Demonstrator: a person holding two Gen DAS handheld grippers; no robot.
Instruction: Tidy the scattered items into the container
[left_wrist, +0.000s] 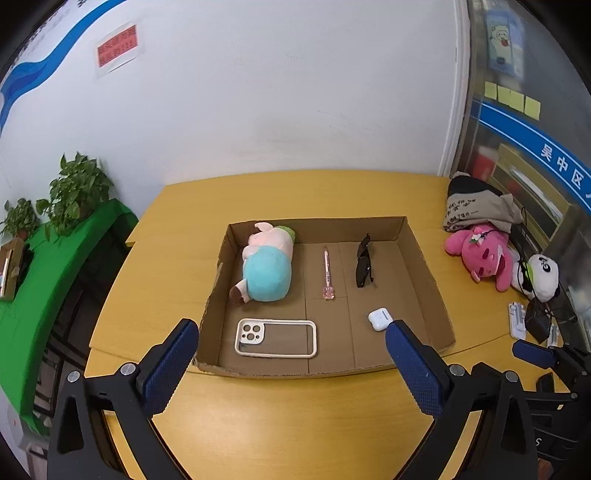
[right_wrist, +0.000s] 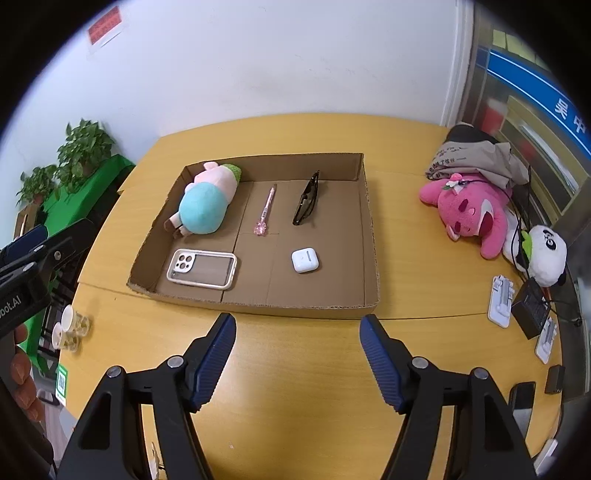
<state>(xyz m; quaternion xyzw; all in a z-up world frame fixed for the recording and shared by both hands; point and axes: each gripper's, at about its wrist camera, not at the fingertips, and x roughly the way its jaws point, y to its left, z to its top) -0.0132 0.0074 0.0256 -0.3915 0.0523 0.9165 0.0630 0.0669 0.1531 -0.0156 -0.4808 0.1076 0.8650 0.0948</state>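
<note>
Both grippers, left (left_wrist: 291, 343) and right (right_wrist: 298, 336), jaws apart, empty, near the box (right_wrist: 371, 236). Risk: a low approach clips the cardboard wall, shoving earbud case (right_wrist: 305, 260) and phone case (right_wrist: 201, 272).

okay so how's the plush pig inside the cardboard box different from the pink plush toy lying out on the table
The plush pig lies inside the cardboard box, by its left wall; the pink plush toy lies outside it, on the table to the right. The pig wears a light blue body with a pale pink head; the other toy is bright pink all over. The pig lies alone; the pink toy is touching a panda plush. Both are soft toys lying down.
</note>
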